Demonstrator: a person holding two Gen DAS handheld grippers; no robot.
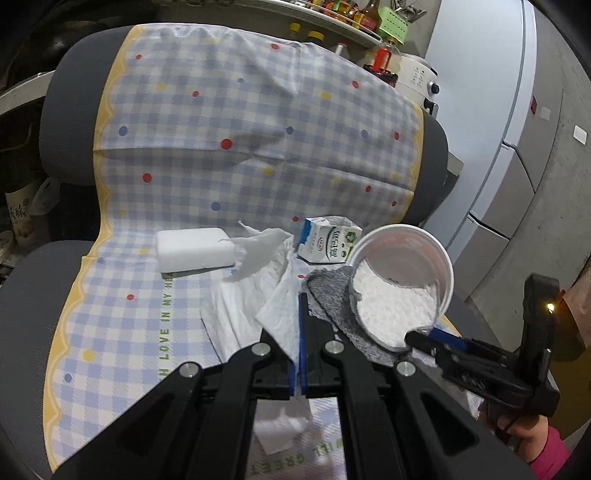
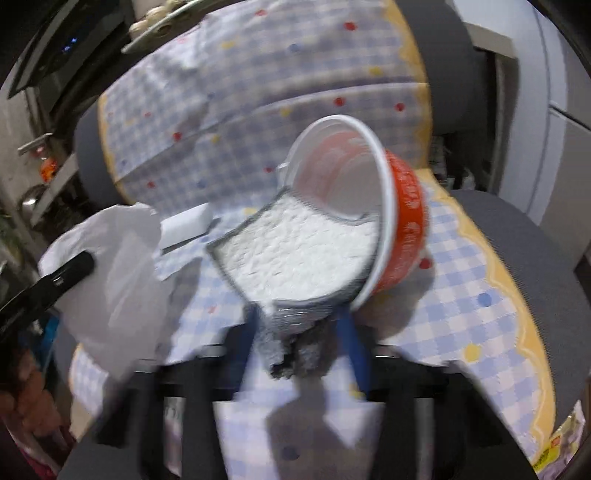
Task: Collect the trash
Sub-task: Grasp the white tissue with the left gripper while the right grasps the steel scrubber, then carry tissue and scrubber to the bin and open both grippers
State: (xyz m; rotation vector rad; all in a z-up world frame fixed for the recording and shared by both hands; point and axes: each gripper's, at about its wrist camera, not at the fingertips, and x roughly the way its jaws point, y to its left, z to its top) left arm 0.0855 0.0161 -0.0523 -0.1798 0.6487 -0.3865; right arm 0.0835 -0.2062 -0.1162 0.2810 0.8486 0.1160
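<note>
On a chair with a blue checked cover, my left gripper [image 1: 301, 325] is shut on a crumpled white tissue [image 1: 258, 288], also seen at the left of the right wrist view [image 2: 118, 266]. My right gripper [image 2: 299, 314] is shut on the lower rim of a red and white paper cup [image 2: 369, 206], tipped on its side with a grey-edged white cloth [image 2: 295, 251] half inside. The cup [image 1: 402, 273] and right gripper [image 1: 424, 336] also show in the left wrist view. A small milk carton [image 1: 328, 243] and a white foam block [image 1: 192, 251] lie on the seat behind.
The chair back [image 1: 240, 122] rises behind the seat. A shelf with bottles [image 1: 351, 22] and a white appliance [image 1: 417, 81] stand behind it. Grey cabinets [image 1: 517, 147] are at the right. A snack wrapper [image 2: 557, 443] lies at the seat's right edge.
</note>
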